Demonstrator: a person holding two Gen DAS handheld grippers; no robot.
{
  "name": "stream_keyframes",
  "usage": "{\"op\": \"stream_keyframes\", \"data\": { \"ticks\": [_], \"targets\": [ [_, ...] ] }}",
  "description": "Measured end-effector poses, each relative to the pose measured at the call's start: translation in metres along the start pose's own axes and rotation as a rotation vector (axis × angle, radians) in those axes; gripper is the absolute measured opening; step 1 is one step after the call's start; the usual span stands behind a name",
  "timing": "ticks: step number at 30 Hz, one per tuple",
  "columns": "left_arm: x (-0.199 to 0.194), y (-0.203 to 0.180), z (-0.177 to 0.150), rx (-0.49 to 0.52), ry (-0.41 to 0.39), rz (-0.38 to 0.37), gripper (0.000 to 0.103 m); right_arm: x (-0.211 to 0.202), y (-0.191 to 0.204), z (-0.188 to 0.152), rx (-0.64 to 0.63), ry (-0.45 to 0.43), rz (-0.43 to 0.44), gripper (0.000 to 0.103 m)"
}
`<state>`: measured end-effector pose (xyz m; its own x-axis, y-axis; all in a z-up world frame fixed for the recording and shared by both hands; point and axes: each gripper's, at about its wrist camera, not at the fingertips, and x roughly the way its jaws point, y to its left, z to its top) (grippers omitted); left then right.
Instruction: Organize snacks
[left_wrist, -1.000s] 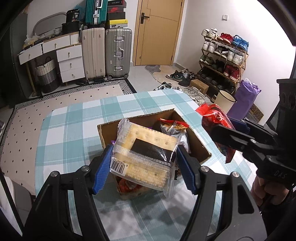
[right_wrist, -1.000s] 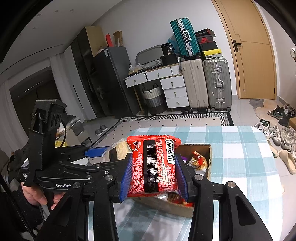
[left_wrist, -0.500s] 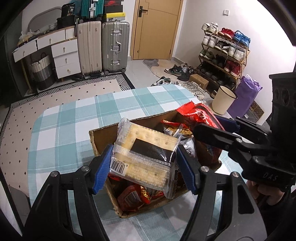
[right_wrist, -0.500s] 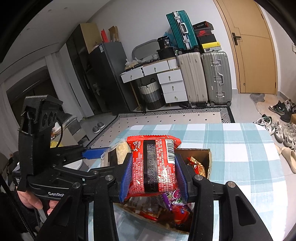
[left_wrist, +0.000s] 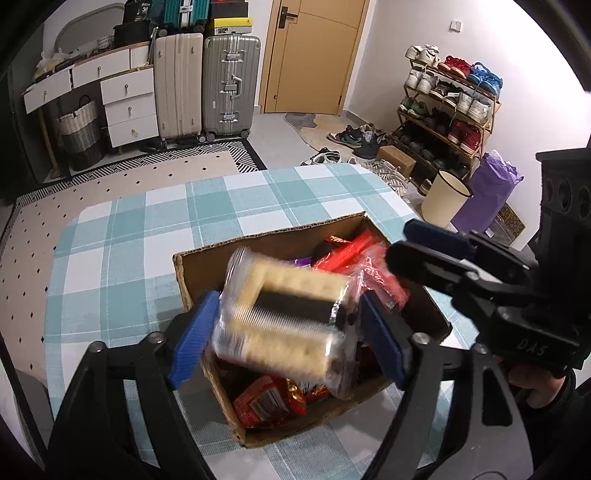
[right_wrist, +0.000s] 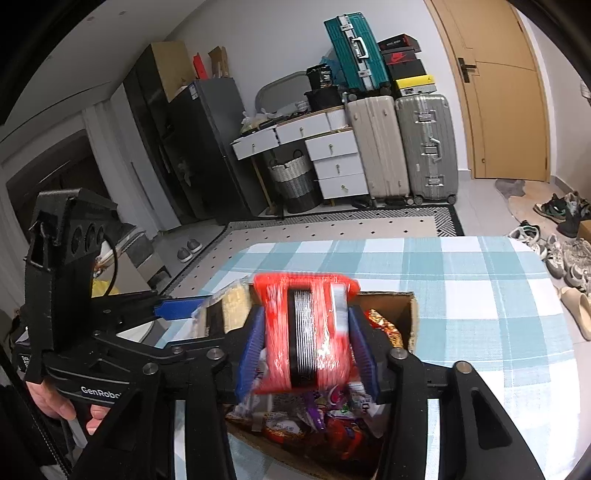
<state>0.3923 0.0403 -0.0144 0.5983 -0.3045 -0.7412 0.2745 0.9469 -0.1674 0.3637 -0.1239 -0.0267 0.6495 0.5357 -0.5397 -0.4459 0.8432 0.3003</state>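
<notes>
A cardboard box (left_wrist: 192, 280) full of snack packets stands on the checked tablecloth (left_wrist: 122, 251). My left gripper (left_wrist: 288, 343) hangs over the box with its jaws spread, and the clear packet of crackers (left_wrist: 284, 321) between them is blurred and tilted, slipping down. My right gripper (right_wrist: 306, 350) is over the same box (right_wrist: 410, 314) with its jaws parted, and the red snack packet (right_wrist: 306, 332) between them is blurred and dropping. The right gripper also shows in the left wrist view (left_wrist: 439, 251), with the red packet (left_wrist: 369, 266) beneath it.
Beyond the table's far edge lie a patterned rug (left_wrist: 110, 177), suitcases (left_wrist: 229, 81), white drawers (left_wrist: 125, 99) and a door (left_wrist: 314, 55). A shoe rack (left_wrist: 450, 103), a cream bin (left_wrist: 443, 203) and a purple bag (left_wrist: 487, 195) stand at the right.
Both grippers have come lower over the box and opened. The cracker packet and the red packet, held firm before, are now blurred and falling into the box.
</notes>
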Motion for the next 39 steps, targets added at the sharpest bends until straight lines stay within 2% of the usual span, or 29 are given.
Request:
{"op": "stream_keyframes", "data": {
  "ticks": [2, 8, 16, 30, 39],
  "targets": [
    [0.000, 0.000, 0.000, 0.006, -0.004, 0.000, 0.077, -0.004, 0.000, 0.001, -0.006, -0.014, -0.003, 0.057],
    [-0.011, -0.007, -0.002, 0.032, -0.033, 0.012, 0.078, -0.020, 0.012, 0.004, -0.057, -0.056, -0.001, 0.058],
    [-0.030, -0.015, -0.008, 0.047, -0.063, 0.036, 0.078, -0.035, 0.018, 0.008, -0.051, -0.078, -0.010, 0.059],
    [-0.085, -0.027, -0.028, 0.043, -0.138, 0.103, 0.083, -0.079, 0.036, 0.000, -0.071, -0.129, -0.041, 0.067],
    [-0.120, -0.034, -0.054, 0.019, -0.180, 0.145, 0.087, -0.115, 0.054, -0.019, -0.091, -0.180, -0.070, 0.085]
  ]
}}
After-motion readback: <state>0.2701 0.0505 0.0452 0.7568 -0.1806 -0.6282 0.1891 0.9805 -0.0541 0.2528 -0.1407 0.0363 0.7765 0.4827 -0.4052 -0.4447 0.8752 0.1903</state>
